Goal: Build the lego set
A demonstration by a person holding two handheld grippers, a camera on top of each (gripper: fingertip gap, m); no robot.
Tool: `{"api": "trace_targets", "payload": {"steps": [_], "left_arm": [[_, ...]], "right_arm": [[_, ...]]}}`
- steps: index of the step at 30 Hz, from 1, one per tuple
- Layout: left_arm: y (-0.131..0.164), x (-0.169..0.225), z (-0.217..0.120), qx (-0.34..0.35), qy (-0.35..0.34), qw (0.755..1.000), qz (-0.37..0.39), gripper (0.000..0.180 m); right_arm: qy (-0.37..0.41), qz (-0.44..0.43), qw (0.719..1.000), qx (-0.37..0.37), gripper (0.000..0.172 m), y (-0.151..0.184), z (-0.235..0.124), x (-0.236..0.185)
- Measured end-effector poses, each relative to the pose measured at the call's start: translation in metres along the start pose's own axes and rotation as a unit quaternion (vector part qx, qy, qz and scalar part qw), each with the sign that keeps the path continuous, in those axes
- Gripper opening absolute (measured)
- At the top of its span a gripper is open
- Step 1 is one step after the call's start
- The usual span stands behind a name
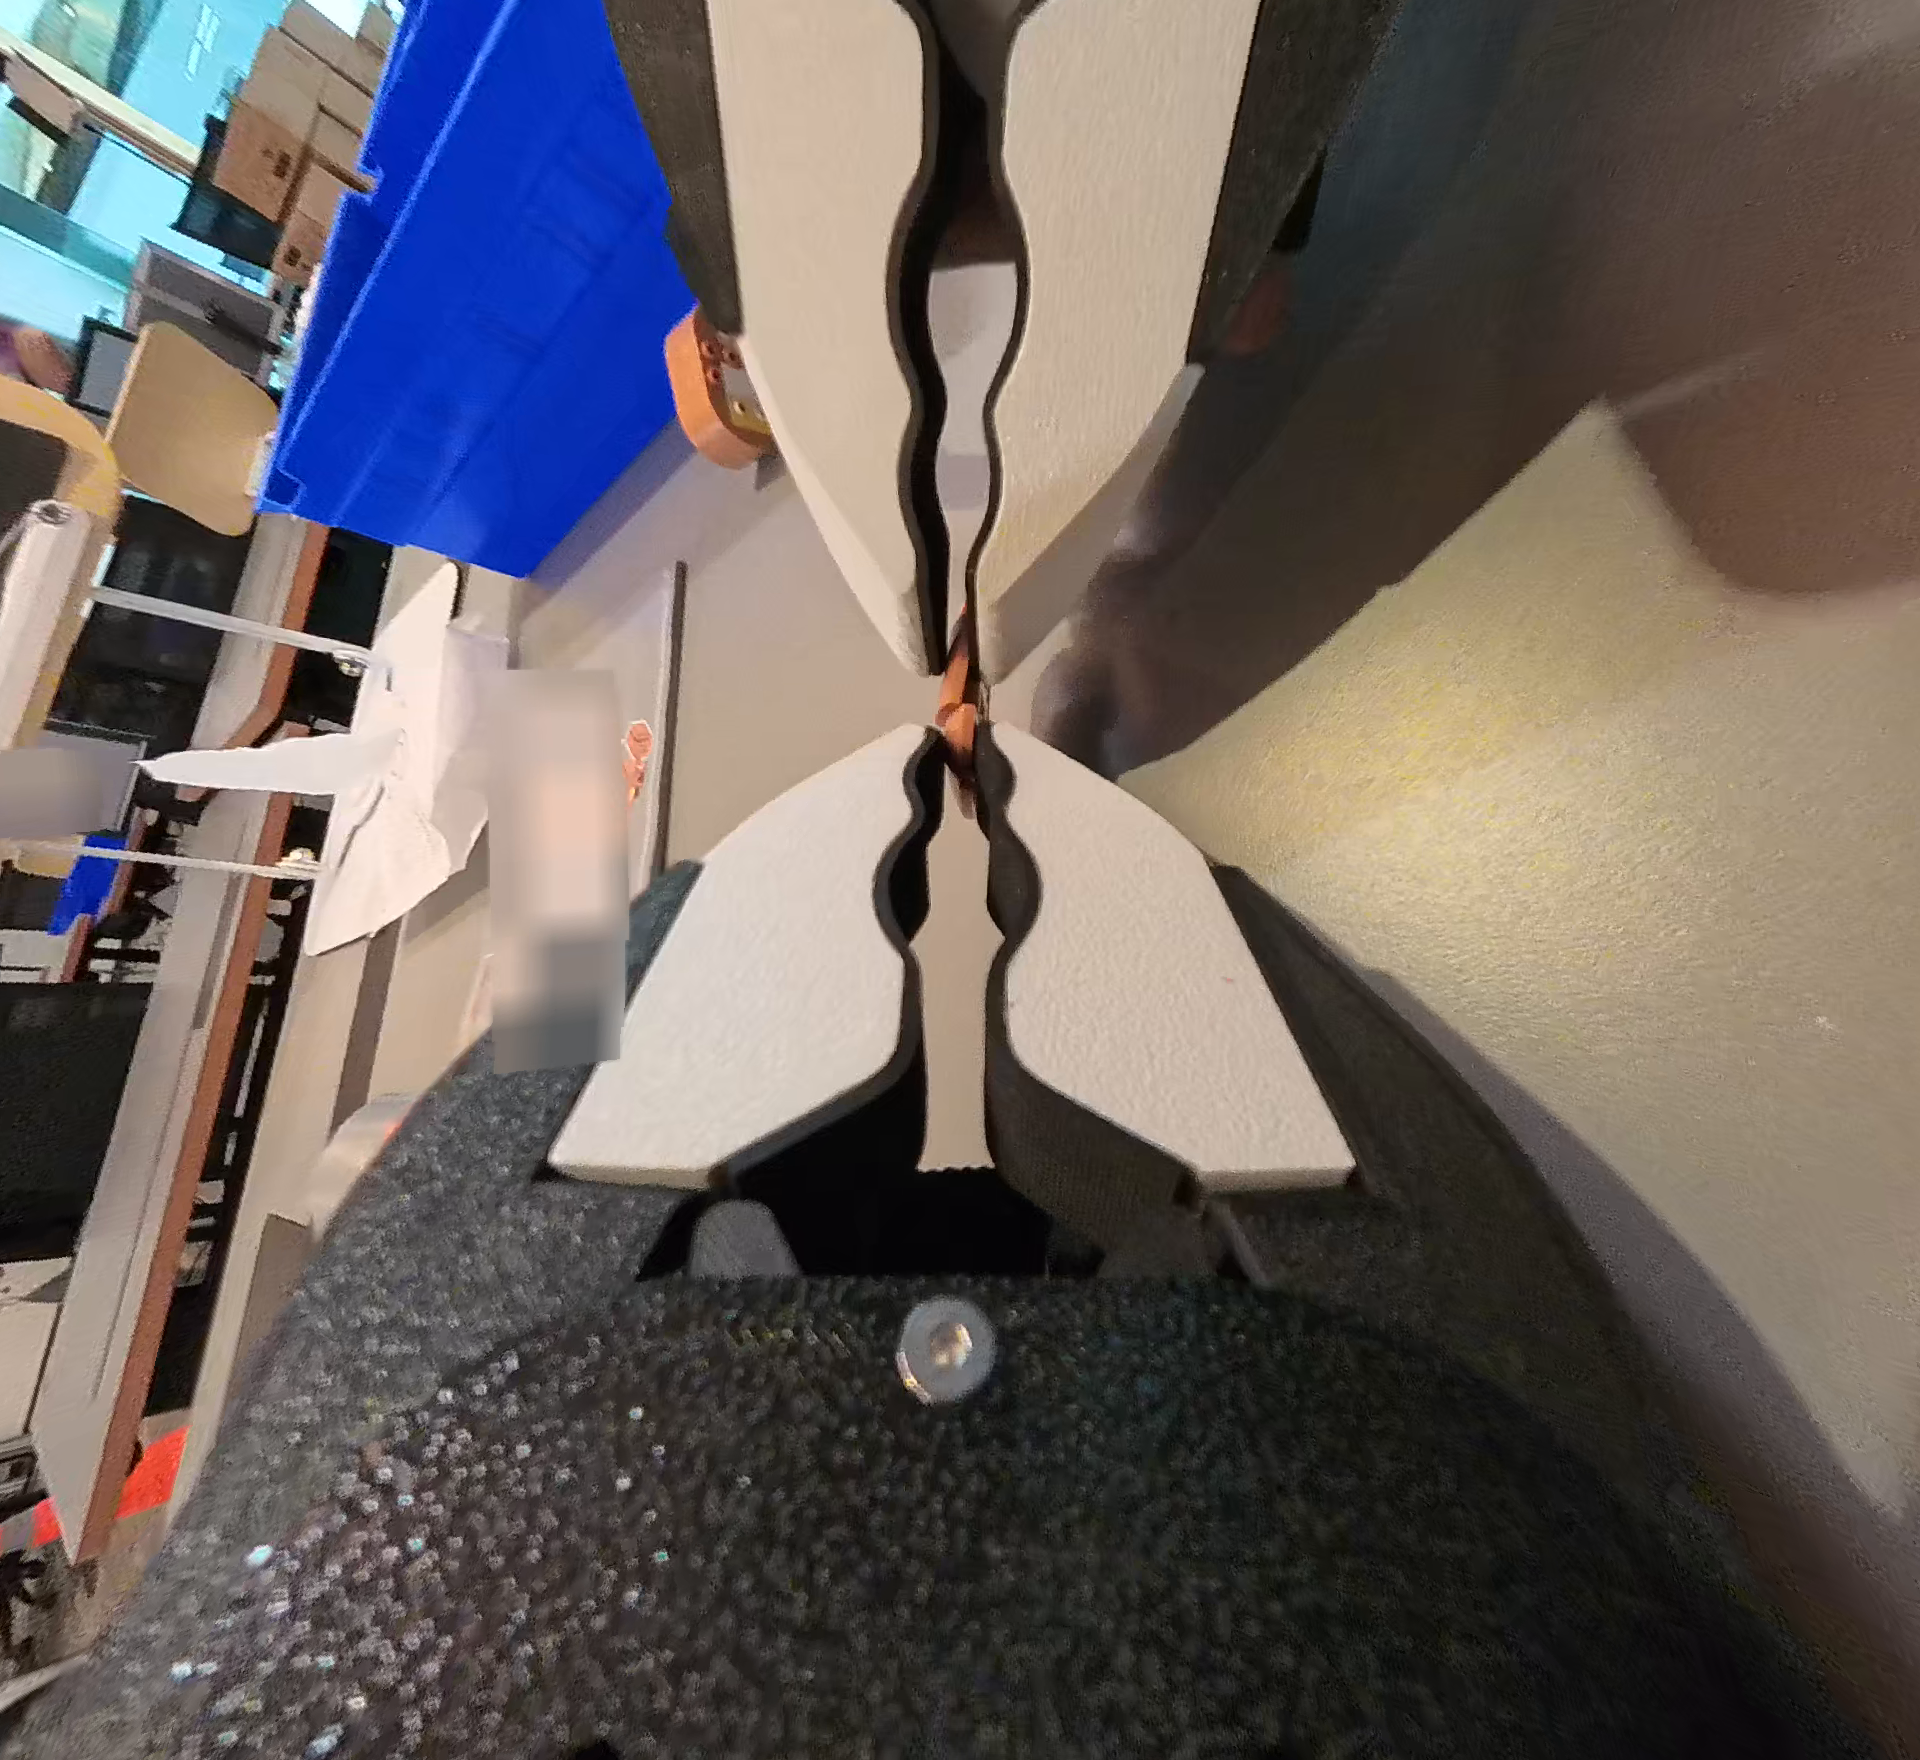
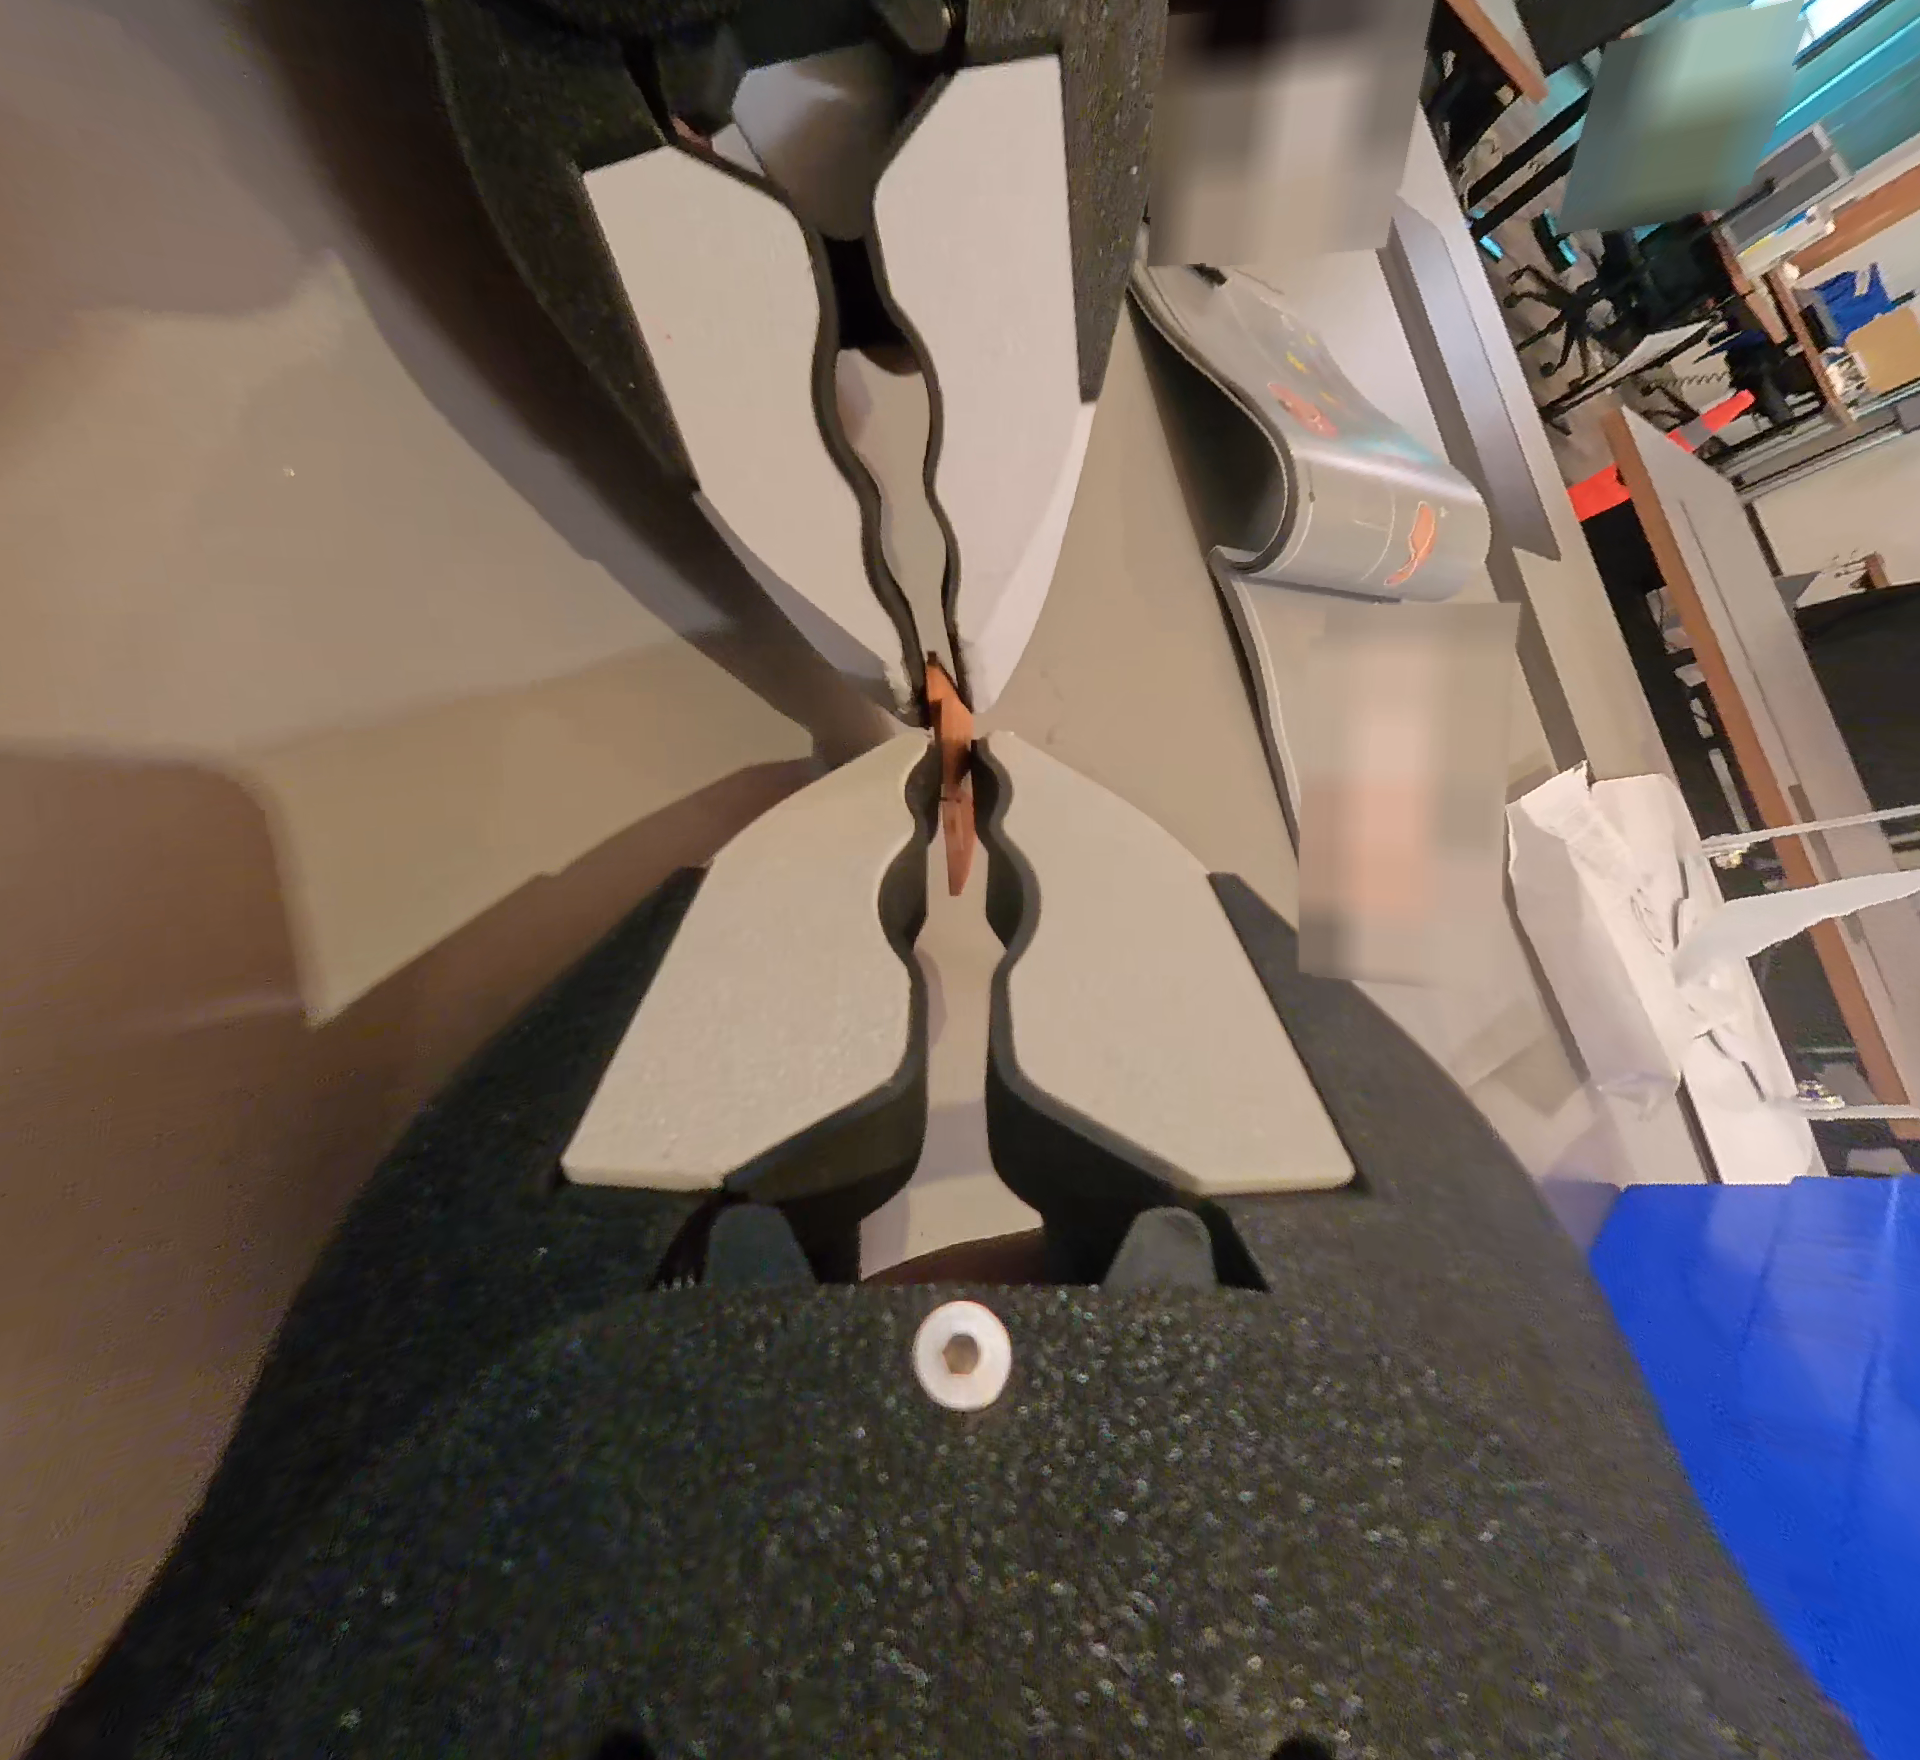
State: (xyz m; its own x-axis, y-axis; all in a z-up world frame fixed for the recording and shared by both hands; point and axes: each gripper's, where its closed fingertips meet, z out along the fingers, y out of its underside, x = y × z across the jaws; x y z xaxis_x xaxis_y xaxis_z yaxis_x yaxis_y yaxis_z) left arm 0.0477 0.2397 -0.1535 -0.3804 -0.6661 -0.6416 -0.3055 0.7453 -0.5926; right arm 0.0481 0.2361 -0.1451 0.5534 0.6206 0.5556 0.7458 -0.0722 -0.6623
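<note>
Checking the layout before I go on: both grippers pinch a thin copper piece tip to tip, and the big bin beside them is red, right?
Not quite: the bin is blue, as the left wrist view shows. Both the left gripper and right gripper do pinch the thin copper piece tip to tip.

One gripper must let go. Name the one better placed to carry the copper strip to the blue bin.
Right, probably. The left gripper also pinches the copper strip, but the blue bin lies beside the right gripper, and more strip sits between its jaws.
</note>
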Motion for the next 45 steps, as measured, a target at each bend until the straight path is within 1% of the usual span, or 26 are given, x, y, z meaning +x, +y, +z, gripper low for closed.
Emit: {"api": "trace_targets", "payload": {"steps": [8, 21, 30, 38, 45], "left_arm": [[-0.007, -0.004, -0.003, 0.02, -0.015, 1.0, 0.011, 0.006], [-0.012, -0.004, -0.004, 0.033, -0.014, 0.999, 0.017, 0.005], [-0.015, -0.005, -0.007, 0.054, -0.003, 0.998, -0.011, 0.005], [-0.022, -0.005, -0.012, 0.086, 0.011, 0.996, -0.035, 0.005], [-0.024, -0.004, -0.013, 0.098, 0.02, 0.994, -0.044, 0.005]], "right_arm": [[0.017, -0.027, 0.999, 0.021, 0.006, -0.004, -0.006, 0.002], [0.02, -0.034, 0.999, 0.019, 0.008, -0.003, -0.005, 0.002], [0.03, -0.047, 0.998, 0.025, 0.007, -0.005, -0.006, 0.003], [0.017, -0.043, 0.998, 0.05, 0.006, -0.012, -0.012, 0.003], [0.004, -0.034, 0.998, 0.054, 0.006, -0.013, -0.013, 0.001]]}}
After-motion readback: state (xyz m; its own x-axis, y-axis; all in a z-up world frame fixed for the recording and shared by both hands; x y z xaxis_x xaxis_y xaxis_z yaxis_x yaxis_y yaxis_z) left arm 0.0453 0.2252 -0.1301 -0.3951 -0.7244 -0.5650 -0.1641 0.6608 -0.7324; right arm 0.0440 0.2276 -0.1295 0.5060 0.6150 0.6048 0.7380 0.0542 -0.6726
